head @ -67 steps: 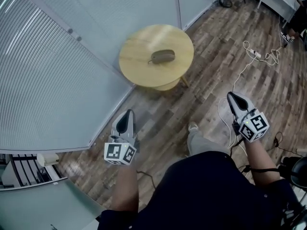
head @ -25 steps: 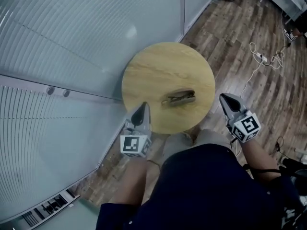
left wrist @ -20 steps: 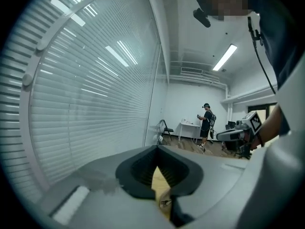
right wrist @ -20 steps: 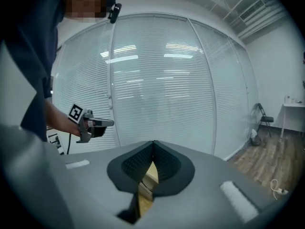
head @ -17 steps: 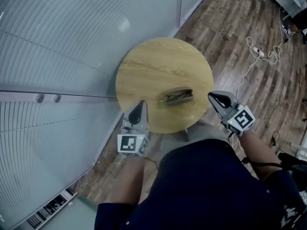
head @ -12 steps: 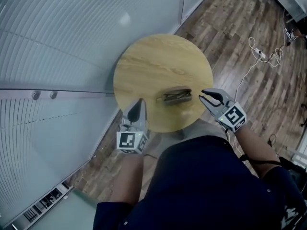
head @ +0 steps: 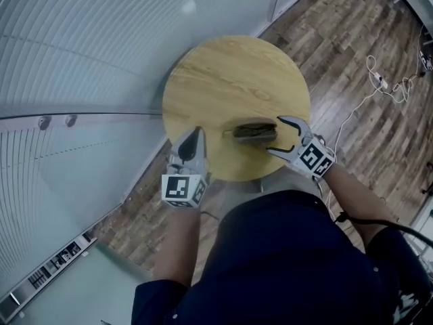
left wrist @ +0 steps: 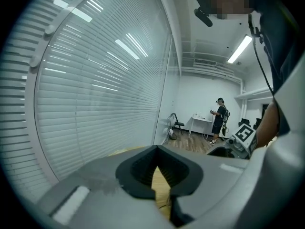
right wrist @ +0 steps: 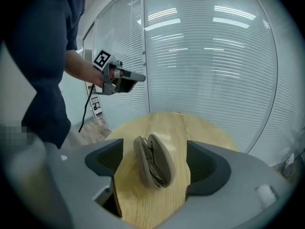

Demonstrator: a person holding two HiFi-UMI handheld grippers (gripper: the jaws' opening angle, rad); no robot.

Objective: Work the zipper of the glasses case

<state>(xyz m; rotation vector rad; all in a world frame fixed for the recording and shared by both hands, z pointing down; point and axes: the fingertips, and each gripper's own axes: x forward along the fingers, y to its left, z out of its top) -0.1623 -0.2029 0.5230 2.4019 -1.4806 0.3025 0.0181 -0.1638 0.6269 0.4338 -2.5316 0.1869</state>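
Round wood table [head: 216, 73] by the glass wall. The case [head: 254, 131] lies on its near right part, gaping, glasses showing inside. My right gripper [head: 276, 135] has just been opening its jaws: wide now, framing the case end without touching, probably to pin it. Left gripper [head: 196, 134] is closed and empty at the near edge, likely kept free for the zipper.

Olive-brown glasses case [head: 255, 131], partly open, on table [head: 216, 73]
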